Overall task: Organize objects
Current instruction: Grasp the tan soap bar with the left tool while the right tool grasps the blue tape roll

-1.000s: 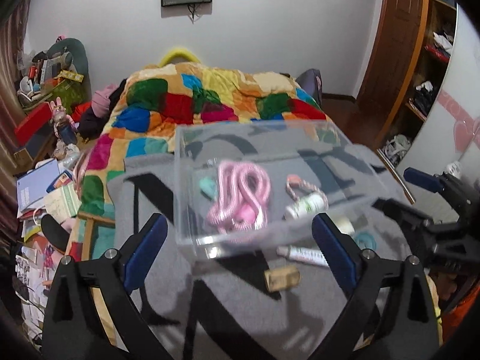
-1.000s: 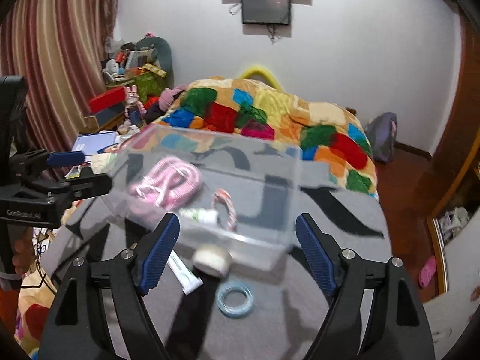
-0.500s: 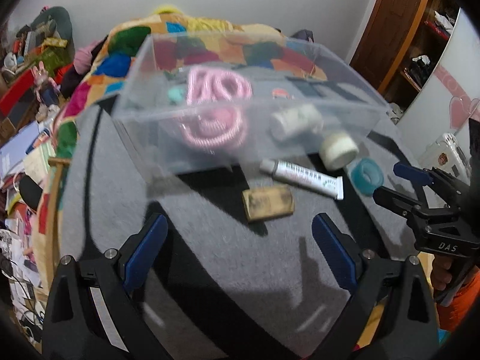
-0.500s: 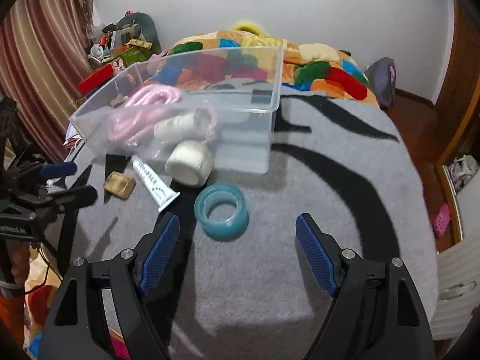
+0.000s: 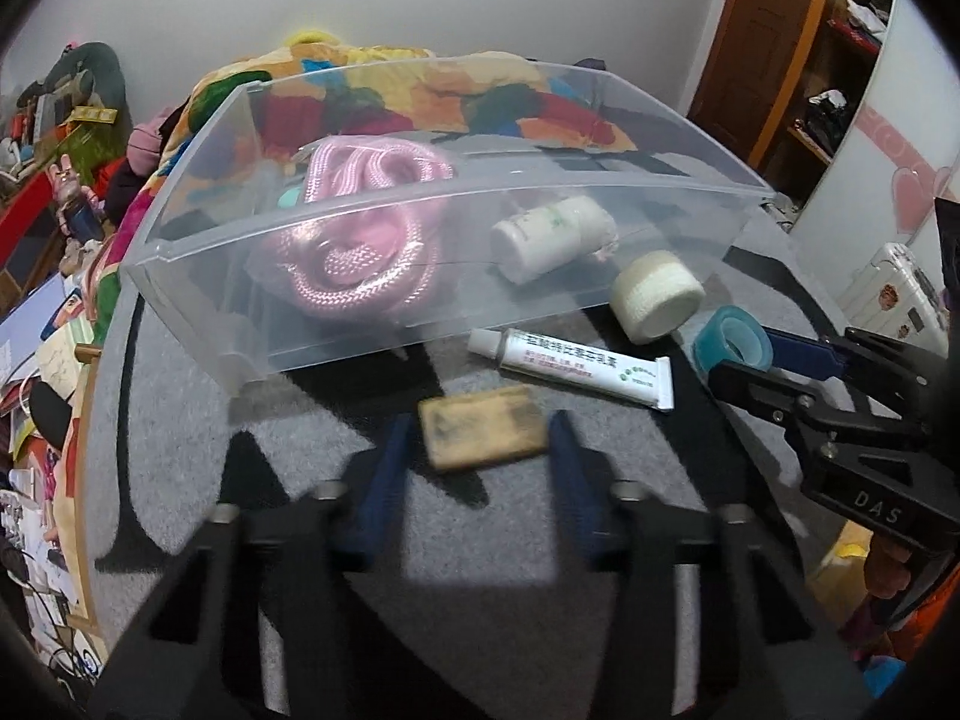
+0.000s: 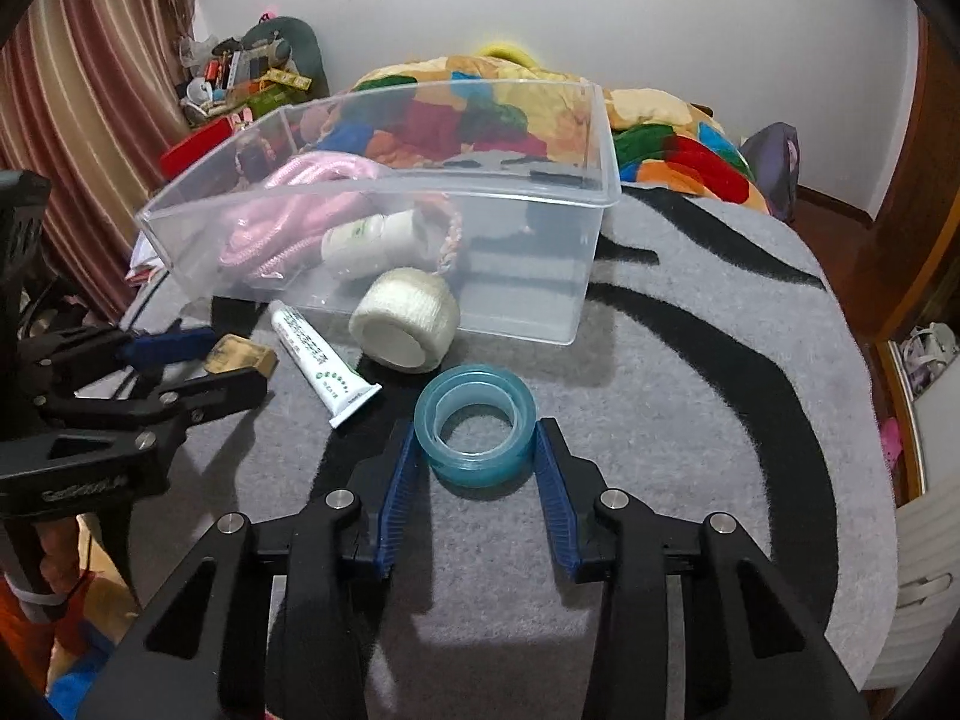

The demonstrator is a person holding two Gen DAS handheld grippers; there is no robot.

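Observation:
A clear plastic bin [image 5: 372, 324] [image 6: 528, 300] on the grey mat holds a pink rope [image 5: 360, 264] [image 6: 264, 234] and a white bottle [image 5: 549, 240] [image 6: 372, 243]. In front of it lie a tan block [image 5: 483, 435] [image 6: 237, 354], a white tube [image 5: 576, 366] [image 6: 318, 360], a white tape roll [image 5: 657, 294] [image 6: 405, 321] and a blue tape roll [image 5: 732, 345] [image 6: 474, 426]. My left gripper [image 5: 480, 438] [image 6: 198, 360] has its jaws around the tan block, narrowed; contact is unclear. My right gripper [image 6: 474, 450] [image 5: 762, 360] has its jaws at the sides of the blue tape roll.
The grey mat with black stripes [image 6: 690, 420] covers a table with a rounded edge. A bed with a patchwork quilt [image 6: 660, 138] lies behind. Clutter fills the floor at left [image 5: 36, 324]. A wooden door and shelves [image 5: 780, 42] stand at right.
Both grippers have moved down and forward to the mat. The left jaws have closed in around the tan block, the right jaws around the blue tape roll.

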